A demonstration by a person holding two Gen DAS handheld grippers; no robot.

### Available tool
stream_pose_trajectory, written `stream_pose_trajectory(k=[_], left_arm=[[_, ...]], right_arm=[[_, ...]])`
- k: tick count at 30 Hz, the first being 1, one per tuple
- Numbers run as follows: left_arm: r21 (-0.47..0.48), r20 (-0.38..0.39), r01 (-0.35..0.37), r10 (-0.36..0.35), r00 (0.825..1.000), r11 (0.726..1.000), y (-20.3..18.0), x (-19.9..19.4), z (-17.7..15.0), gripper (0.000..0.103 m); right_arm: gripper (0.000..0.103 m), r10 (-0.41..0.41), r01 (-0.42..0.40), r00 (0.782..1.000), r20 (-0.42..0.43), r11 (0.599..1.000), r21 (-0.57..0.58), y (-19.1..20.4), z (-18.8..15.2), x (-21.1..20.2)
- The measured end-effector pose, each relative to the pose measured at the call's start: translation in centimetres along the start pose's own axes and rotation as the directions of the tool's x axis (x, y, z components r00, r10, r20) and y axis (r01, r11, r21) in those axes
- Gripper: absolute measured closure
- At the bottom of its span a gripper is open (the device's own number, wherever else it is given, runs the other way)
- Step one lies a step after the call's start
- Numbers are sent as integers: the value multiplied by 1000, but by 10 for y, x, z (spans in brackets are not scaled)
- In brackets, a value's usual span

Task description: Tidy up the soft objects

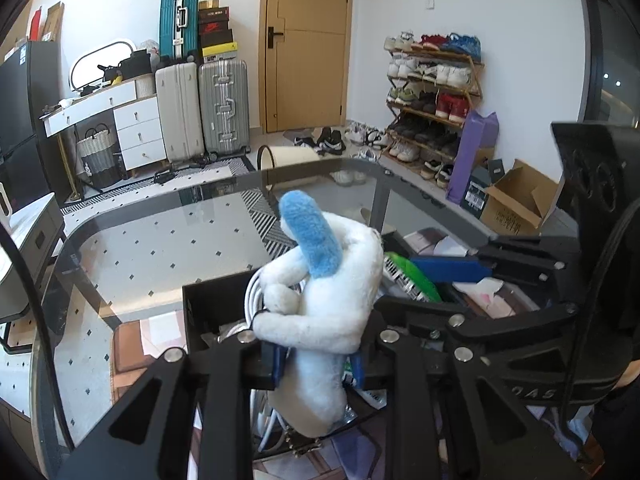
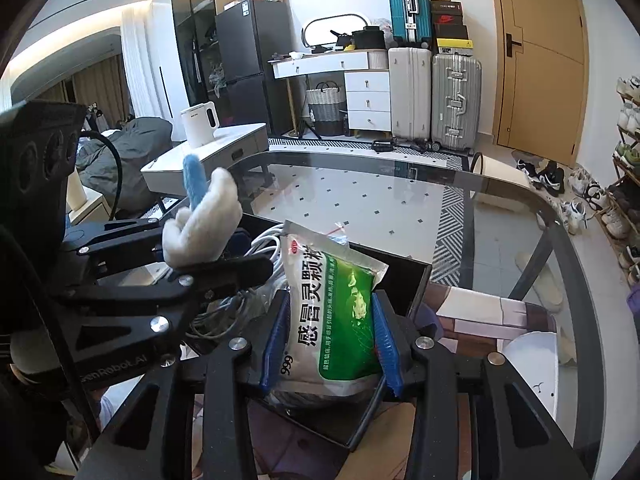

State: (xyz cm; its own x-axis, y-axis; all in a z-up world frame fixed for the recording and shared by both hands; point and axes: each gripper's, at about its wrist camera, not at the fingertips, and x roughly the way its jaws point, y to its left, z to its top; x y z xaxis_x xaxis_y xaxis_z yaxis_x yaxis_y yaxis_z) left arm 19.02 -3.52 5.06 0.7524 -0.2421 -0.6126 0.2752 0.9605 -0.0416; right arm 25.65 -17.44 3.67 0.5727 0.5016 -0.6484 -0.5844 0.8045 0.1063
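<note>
On the left, a white plush toy (image 1: 320, 304) with a blue tuft is held between the blue pads of the left gripper (image 1: 318, 364), over the left part of a black open box (image 2: 416, 284) that stands on the near side of a glass table (image 2: 400, 184). The pads are seen on either side of the toy's narrow lower body, and the fur bulges above them, so the toy is judged to be gripped there, if not tightly. It is taken to be light, soft and easily squashed; a hold low on the body, as now, is judged sound, whereas the thin arms and the tuft would fold or slip out. Coiled white cables (image 2: 264, 246) are seen in the box below and beside it.

To the right, a sealed white and green packet (image 2: 336, 312) is clamped at its lower half by the right gripper (image 2: 330, 342), its blue pads pressed into both side edges over the middle of the box. The packet is judged light, pliant and somewhat slippery in its glossy film, so the flat sides are best pinched, not the crimped top. On it "999" and large Chinese characters, apparently 感冒灵颗粒, can be read. On the left gripper's body "Robot_AI" can be made out, its first letters unclear.
</note>
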Motion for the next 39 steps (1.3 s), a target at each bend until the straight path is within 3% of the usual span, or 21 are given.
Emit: stream_pose_trajectory(k=[4, 8, 9, 12, 15, 19, 31, 39], left_arm=[[-14, 1, -10, 10, 1000, 1000, 1, -2, -1, 51], [-4, -7, -16, 16, 1000, 1000, 2, -8, -5, 42], [0, -11, -23, 23, 1000, 1000, 1, -9, -7, 29], [-8, 10, -48, 48, 999, 999, 2, -18, -13, 13], [-36, 33, -63, 64, 997, 997, 4, -29, -18, 1], [-57, 72, -109, 113, 991, 992, 9, -44, -30, 0], [-139, 128, -173, 191, 973, 975, 22, -73, -64, 0], [-177, 153, -197, 225, 962, 964, 29, -81, -87, 0]], right_arm=[[55, -14, 14, 1000, 20, 1000, -2, -3, -1, -9], [49, -30, 30, 999, 28, 1000, 6, -6, -6, -20], [42, -30, 30, 999, 29, 1000, 6, -7, -7, -22], [24, -41, 40, 998, 52, 999, 14, -8, -10, -31], [13, -42, 40, 996, 78, 999, 27, -7, -15, -40], [4, -41, 38, 994, 98, 999, 36, -3, -20, -48], [1, -105, 102, 975, 197, 994, 24, 25, -44, -61], [1, -101, 99, 967, 232, 995, 21, 34, -64, -64]])
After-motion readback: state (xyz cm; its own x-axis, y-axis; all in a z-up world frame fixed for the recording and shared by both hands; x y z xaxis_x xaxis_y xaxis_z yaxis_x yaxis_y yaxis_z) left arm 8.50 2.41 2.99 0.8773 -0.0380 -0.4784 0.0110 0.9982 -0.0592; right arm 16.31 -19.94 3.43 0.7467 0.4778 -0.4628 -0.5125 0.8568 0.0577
